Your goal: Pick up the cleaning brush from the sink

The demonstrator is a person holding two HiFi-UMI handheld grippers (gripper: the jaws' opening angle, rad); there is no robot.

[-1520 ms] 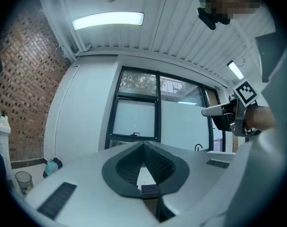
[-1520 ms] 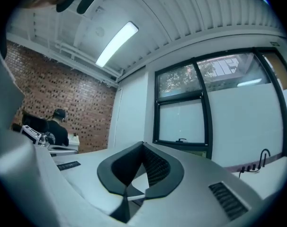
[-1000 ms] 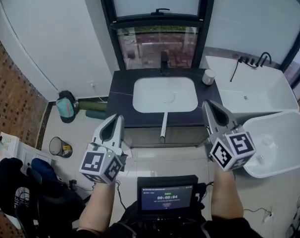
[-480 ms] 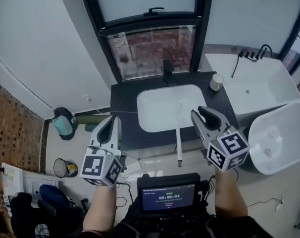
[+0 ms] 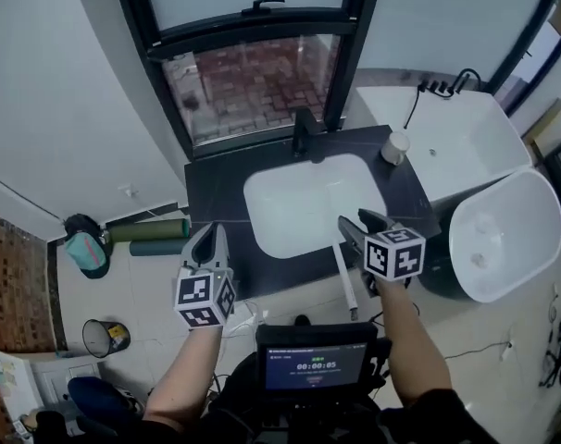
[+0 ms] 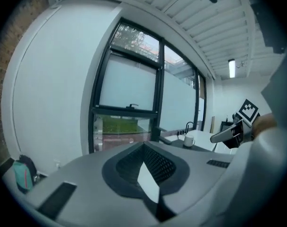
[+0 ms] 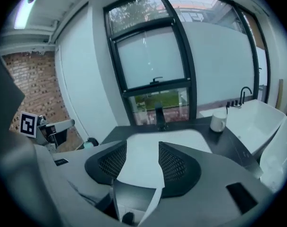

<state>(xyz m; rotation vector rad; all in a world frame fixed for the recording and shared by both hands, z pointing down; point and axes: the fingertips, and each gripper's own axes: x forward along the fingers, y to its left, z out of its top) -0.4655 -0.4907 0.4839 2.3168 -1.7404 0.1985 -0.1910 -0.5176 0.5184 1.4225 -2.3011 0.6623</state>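
The brush (image 5: 343,276), lying over the sink's (image 5: 294,202) front rim with handle overhanging, is judged light, stiff, perhaps slippery, and mid-handle is advised for the right gripper (image 5: 356,224), its jaws just opened with nothing between.

**Dark table, sink set in**

The dark table (image 5: 216,202) holds a white sink (image 5: 280,202). From the sink, a black faucet (image 5: 304,135) stands at 12 o'clock and a white cup (image 5: 394,145) at 2. The cleaning brush (image 5: 343,280) overhangs the front edge at 5.
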